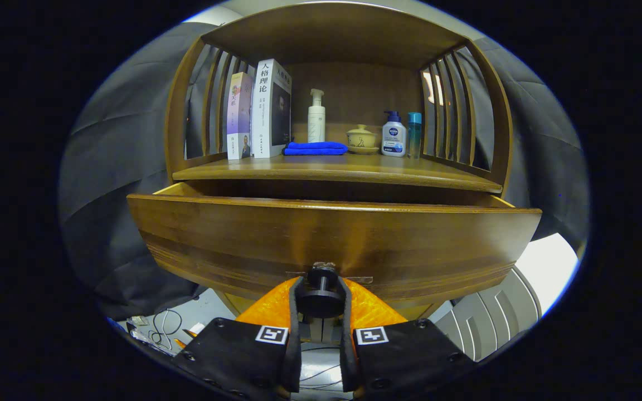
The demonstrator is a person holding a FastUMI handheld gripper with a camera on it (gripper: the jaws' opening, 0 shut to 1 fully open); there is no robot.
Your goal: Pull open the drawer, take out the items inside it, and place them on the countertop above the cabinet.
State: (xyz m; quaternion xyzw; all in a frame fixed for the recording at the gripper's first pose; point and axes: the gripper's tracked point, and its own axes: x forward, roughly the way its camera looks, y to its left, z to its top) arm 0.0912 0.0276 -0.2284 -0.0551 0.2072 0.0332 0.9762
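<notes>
Drawer stands pulled partway out of the cabinet, its broad wooden front bowed toward you, glossy brown with darker grain bands low down; your opening step looks nearly done, but whatever lies inside is hidden behind the front, so nothing can be judged taken out yet. Countertop just above it, smooth wood under a slatted hutch, already carries two upright books, a folded blue cloth, a white pump bottle, a lidded ceramic cup on a saucer, another pump bottle and a slim teal one. Your gripper has both fingers pinched on the round dark knob at the drawer's centre.
</notes>
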